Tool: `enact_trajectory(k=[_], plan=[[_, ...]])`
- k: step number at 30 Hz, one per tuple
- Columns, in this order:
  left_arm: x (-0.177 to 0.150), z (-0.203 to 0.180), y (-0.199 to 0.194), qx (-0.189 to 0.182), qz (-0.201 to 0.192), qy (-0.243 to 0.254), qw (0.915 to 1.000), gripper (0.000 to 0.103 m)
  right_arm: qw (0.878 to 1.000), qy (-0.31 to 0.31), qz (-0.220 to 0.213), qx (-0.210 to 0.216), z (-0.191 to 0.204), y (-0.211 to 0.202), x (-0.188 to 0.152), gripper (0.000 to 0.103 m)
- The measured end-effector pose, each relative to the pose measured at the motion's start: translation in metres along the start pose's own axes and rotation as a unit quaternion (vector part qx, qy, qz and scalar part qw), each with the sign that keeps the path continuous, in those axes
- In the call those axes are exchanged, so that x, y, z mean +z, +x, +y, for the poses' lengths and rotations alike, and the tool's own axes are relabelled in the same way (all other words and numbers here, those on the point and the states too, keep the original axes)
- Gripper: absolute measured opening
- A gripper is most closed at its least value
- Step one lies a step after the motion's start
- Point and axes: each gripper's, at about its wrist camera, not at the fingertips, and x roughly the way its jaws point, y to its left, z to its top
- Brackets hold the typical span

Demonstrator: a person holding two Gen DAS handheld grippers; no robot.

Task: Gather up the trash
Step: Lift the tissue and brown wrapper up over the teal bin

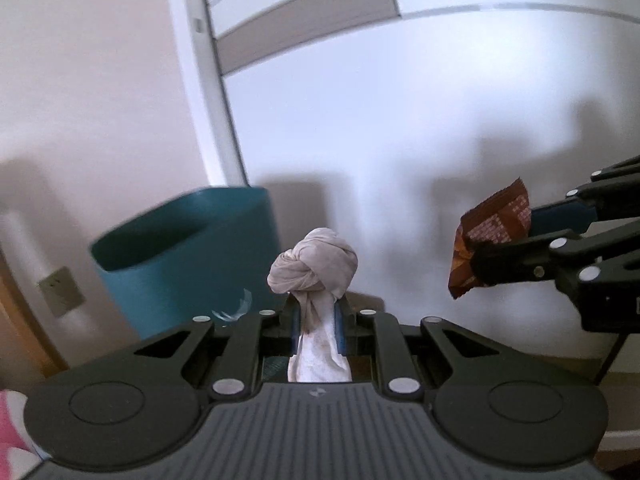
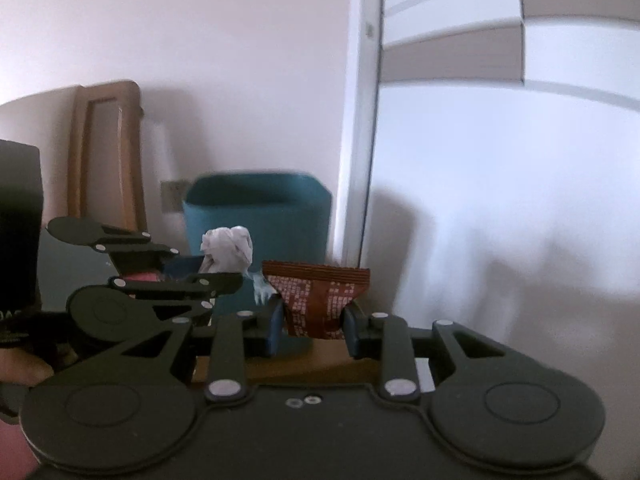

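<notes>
My left gripper (image 1: 317,322) is shut on a crumpled, knotted white tissue (image 1: 314,266), held in the air to the right of a teal trash bin (image 1: 188,256). My right gripper (image 2: 314,320) is shut on a brown snack wrapper (image 2: 316,300). In the left wrist view the right gripper (image 1: 504,248) holds the wrapper (image 1: 492,236) at the far right. In the right wrist view the left gripper (image 2: 208,270) with the tissue (image 2: 228,248) is at the left, in front of the teal bin (image 2: 272,216).
The bin stands on the floor against a white wall, beside a white cabinet edge (image 1: 212,100). A wall socket (image 1: 60,290) is left of the bin. A brown wooden frame (image 2: 106,152) leans on the wall further left.
</notes>
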Motion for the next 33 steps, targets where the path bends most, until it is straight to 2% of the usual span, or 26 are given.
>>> enact_trajectory(k=[3, 7, 16, 25, 33], plan=[[0.018, 0.013, -0.021, 0.017, -0.012, -0.003, 0.9998, 0.016, 1.000, -0.012, -0.021, 0.003, 0.010, -0.002, 0.018, 0.029], [0.034, 0.034, -0.031, 0.036, -0.025, -0.006, 0.9990, 0.016, 0.999, -0.017, -0.041, 0.012, 0.024, 0.005, 0.039, 0.029], [0.073, 0.091, -0.032, 0.072, -0.042, -0.034, 0.9959, 0.016, 0.997, -0.024, -0.072, 0.023, 0.044, 0.026, 0.088, 0.029], [0.106, 0.146, 0.005, 0.095, -0.028, -0.068, 0.9928, 0.016, 0.996, -0.044, -0.076, 0.017, 0.058, 0.071, 0.126, 0.029], [0.115, 0.190, 0.059, 0.088, 0.016, -0.112, 0.9896, 0.016, 0.999, -0.032, -0.038, 0.010, 0.060, 0.134, 0.133, 0.029]])
